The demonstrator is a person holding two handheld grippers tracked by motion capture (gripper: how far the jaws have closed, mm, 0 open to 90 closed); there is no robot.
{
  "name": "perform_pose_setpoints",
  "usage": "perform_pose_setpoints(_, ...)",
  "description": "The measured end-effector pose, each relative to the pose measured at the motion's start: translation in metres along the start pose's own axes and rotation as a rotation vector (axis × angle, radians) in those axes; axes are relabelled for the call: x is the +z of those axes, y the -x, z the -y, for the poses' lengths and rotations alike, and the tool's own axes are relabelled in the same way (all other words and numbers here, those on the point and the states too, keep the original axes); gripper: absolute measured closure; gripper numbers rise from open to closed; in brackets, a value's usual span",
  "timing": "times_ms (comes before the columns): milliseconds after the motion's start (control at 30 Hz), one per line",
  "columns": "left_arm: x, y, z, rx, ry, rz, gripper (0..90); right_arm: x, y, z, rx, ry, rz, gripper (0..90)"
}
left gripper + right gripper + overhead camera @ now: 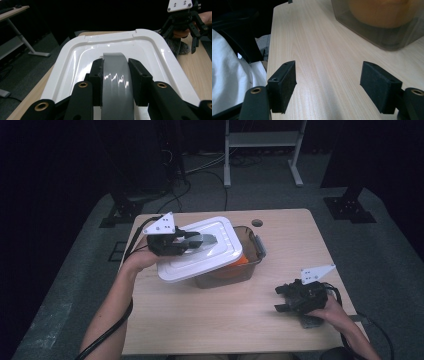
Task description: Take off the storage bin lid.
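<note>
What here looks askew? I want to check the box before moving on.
The white lid is off square: it is tilted and shifted left of the clear box, leaving the right end uncovered. The left gripper clamps the lid's grey handle. Nothing looks spilled.

This looks like a lab or test room rather than a home. A small pale wooden table point(280, 270) with a cable hole point(257, 223) stands on grey carpet point(380, 250), ringed by black stand feet point(349, 209) bolted to plates (camera rigs, maybe). Loose cables point(200, 180) trail over the floor, and a white metal frame point(262, 150) stands behind against dark surroundings.
</note>
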State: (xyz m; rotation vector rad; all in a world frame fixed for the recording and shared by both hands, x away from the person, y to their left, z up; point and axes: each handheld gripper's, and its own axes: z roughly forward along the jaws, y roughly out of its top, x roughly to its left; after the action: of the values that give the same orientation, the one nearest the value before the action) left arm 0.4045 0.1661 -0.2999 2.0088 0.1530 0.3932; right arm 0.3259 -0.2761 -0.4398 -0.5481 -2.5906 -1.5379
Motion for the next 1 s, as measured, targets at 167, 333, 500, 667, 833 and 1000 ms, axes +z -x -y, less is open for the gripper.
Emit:
perform_pose_setpoints(167,0.012,-0.005,0.0,0.008,0.001,0.018,66.2,0.0,0.0,-0.001,0.0,0.003,0.001,27.9)
perform_pose_setpoints(333,0.023,-0.009,0.0,0.01,0.005,0.032,66.2,0.002,0.001,-0.001,0.003,-0.002,0.002,27.9)
perform_pose_setpoints(500,0.032,-0.011,-0.003,0.011,0.011,0.044,66.2,0.001,0.0,0.0,0.002,-0.002,0.002,28.0)
perform_pose_setpoints(667,0.042,-0.011,-0.008,0.021,0.009,0.049,66.2,-0.001,-0.002,0.001,0.0,0.005,0.003,28.0)
perform_pose_setpoints(833,0.049,-0.011,-0.011,0.028,0.014,0.06,66.2,-0.002,-0.004,0.003,-0.001,0.001,0.005,27.9)
perform_pose_setpoints(1000,0.053,-0.011,-0.012,0.027,0.017,0.063,66.2,-0.003,-0.006,0.003,-0.001,0.001,0.008,27.9)
